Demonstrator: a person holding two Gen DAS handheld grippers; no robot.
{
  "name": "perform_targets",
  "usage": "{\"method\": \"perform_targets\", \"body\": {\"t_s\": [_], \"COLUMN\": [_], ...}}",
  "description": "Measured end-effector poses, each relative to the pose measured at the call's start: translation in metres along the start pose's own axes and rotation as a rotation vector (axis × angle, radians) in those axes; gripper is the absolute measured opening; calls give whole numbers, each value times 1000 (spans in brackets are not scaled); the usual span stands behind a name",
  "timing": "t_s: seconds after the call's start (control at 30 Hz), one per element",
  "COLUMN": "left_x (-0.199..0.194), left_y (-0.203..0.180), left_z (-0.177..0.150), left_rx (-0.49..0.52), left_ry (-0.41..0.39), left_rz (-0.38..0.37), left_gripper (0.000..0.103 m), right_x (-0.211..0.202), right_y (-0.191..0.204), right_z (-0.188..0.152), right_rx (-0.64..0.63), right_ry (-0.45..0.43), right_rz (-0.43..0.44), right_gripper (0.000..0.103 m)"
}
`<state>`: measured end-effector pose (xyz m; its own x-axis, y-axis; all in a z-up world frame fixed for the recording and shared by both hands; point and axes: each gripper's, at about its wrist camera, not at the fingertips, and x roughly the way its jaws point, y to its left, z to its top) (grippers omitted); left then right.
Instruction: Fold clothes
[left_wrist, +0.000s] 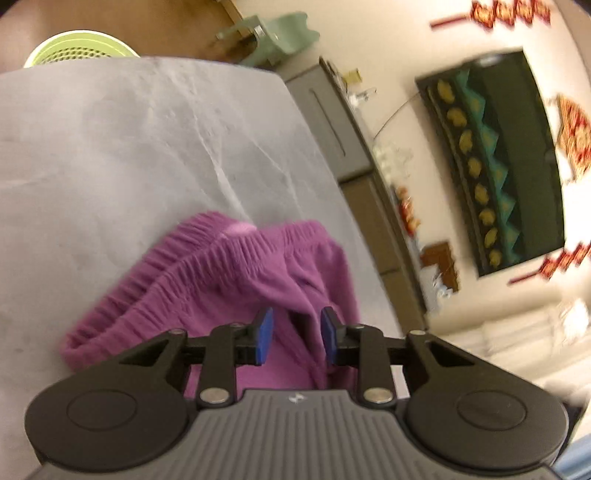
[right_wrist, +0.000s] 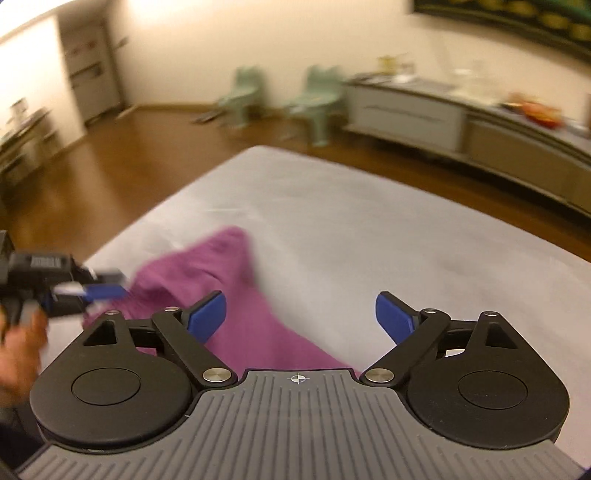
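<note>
left tool (left_wrist: 297, 334) part spread, cloth between pads, pinch unclear | right tool (right_wrist: 300, 317) spread wide, empty | purple elastic-waist garment (left_wrist: 236, 280) bunched on grey surface (left_wrist: 110, 147) | advice: flatten waistband, pinch both corners before folding

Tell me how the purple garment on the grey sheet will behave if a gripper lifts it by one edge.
The purple garment lies crumpled in soft folds, so it will probably droop and hang limp rather than hold its shape. Its gathered elastic waistband may stretch and bunch when pulled. It looks thin and probably light, likely to drag across the grey sheet instead of rolling or tipping.
</note>
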<state>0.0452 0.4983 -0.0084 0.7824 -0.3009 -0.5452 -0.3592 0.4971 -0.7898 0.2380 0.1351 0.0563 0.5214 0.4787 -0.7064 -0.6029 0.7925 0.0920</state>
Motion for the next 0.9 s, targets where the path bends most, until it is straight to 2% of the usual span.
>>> {"method": "perform_targets", "body": {"t_s": [0.1, 0.2, 0.27, 0.3, 0.33, 0.37, 0.4, 0.43, 0.5, 0.6, 0.77, 0.9], "left_x": [19, 17, 13, 11, 9, 7, 6, 3, -1, 4, 10, 10], "left_y": [11, 24, 26, 26, 26, 28, 29, 29, 30, 28, 29, 32], "left_z": [0, 6, 10, 13, 16, 19, 22, 23, 27, 31, 29, 28], "left_rx": [-32, -90, -87, -82, -81, -89, -100, -112, -136, -154, -207, -200], "left_ry": [20, 19, 5, -4, -12, -23, -38, -55, -84, -77, -37, -1], "left_rz": [96, 70, 34, 15, -7, -34, -56, -77, -125, -205, -289, -345], "left_gripper": [25, 24, 25, 28, 33, 37, 47, 58, 66, 80, 88, 94], "right_x": [72, 99, 115, 123, 130, 138, 146, 134, 87, 40, 23, 15], "right_y": [31, 39, 43, 45, 47, 49, 51, 58, 80, 114, 150, 168], "right_z": [29, 31, 31, 32, 32, 32, 32, 32, 18, -16, -69, -102], "right_rx": [-43, -55, -61, -64, -67, -70, -73, -97, -187, -332, -512, -697], "right_ry": [74, 103, 119, 126, 134, 142, 150, 100, -38, -146, -165, -215], "right_rz": [16, 11, 8, 6, 4, 3, 1, -3, 21, 21, -3, -54], "right_gripper": [92, 89, 67, 26, 2, 1, 1, 1, 1, 1, 1, 1]}}
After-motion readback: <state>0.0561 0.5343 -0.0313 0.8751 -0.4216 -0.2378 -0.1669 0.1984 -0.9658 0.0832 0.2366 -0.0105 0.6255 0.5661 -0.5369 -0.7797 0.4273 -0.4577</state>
